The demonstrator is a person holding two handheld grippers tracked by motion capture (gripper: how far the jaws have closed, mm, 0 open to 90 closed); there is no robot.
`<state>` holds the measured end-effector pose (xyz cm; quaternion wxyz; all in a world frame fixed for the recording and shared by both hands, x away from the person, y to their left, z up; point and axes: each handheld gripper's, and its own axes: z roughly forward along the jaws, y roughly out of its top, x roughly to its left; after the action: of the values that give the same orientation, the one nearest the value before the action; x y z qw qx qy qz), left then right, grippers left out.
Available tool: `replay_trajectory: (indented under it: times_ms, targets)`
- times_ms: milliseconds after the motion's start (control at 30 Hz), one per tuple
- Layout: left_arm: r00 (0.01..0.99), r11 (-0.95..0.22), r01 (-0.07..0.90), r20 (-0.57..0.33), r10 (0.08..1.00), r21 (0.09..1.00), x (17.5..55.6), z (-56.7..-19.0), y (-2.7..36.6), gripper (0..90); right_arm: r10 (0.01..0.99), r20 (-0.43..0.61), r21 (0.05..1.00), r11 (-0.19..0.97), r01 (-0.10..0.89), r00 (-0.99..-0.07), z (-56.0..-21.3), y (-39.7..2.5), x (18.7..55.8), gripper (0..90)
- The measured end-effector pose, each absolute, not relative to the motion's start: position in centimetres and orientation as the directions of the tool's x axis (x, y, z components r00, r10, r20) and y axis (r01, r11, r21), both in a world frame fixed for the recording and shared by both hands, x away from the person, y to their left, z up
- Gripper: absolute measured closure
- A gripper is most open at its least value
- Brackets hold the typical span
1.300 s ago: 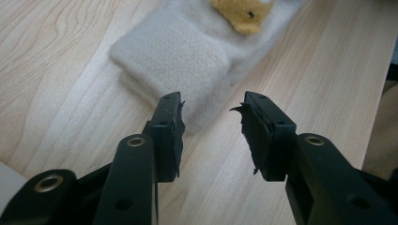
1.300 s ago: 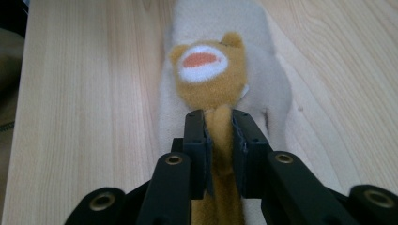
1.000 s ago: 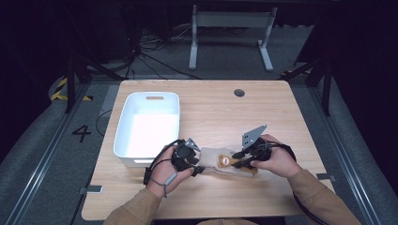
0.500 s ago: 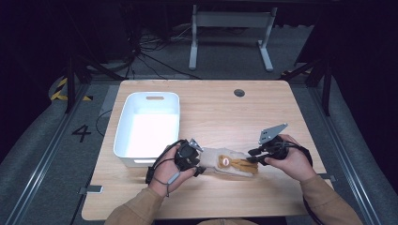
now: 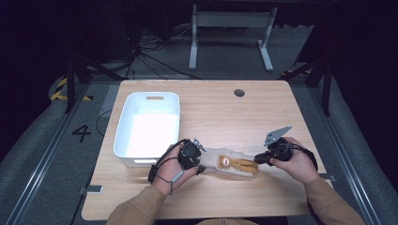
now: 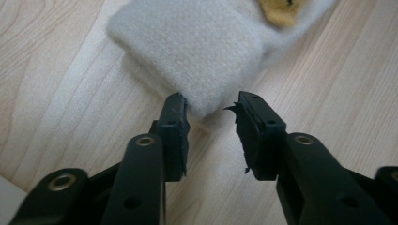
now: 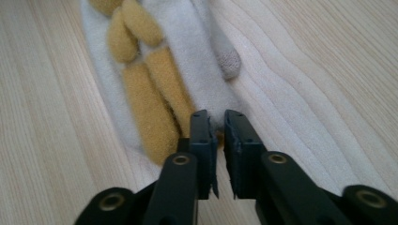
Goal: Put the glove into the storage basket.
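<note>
I see the sock (image 5: 232,165) lying flat on the table (image 5: 216,108), just in front of the white bin (image 5: 149,126). My left gripper (image 6: 212,110) stands open around its cuff corner, and my right gripper (image 7: 216,123) is pinched together on its toe end.

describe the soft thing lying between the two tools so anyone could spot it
On the wooden table, look at the near edge, just right of the white bin. There lies a cream fleece sock on its side. It alone is soft and carries a golden-brown plush animal.
</note>
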<state>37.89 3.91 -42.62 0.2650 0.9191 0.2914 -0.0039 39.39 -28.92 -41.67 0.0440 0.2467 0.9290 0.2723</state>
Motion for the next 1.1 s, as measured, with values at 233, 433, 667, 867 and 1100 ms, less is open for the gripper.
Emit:
replay_trajectory:
  times_ms: [233, 433, 667, 867, 1100]
  targets:
    - [0.84, -0.703, 0.523, -0.153, 0.52, 0.482, 38.0, -42.8, 3.9, 85.3, 0.486, 0.043, 0.533, 0.728, 0.431, -0.873, -41.6, -29.0, 39.3, 89.5]
    - [0.858, -0.729, 0.48, -0.087, 0.506, 0.487, 37.5, -42.1, 3.7, 89.6, 0.483, 0.029, 0.543, 0.727, 0.419, -0.875, -41.2, -28.9, 39.3, 89.9]
    - [0.874, -0.742, 0.432, -0.034, 0.485, 0.512, 36.4, -40.4, 3.6, 89.8, 0.49, 0.022, 0.554, 0.72, 0.419, -0.871, -41.0, -28.8, 39.2, 90.0]
    - [0.89, -0.789, 0.421, -0.034, 0.455, 0.448, 35.8, -40.6, 3.0, 89.4, 0.481, 0.035, 0.536, 0.731, 0.423, -0.876, -41.5, -28.4, 39.3, 90.0]
    - [0.876, -0.775, 0.464, -0.092, 0.474, 0.429, 36.4, -41.2, 3.4, 69.3, 0.476, 0.03, 0.545, 0.73, 0.413, -0.879, -41.2, -28.5, 39.3, 89.8]
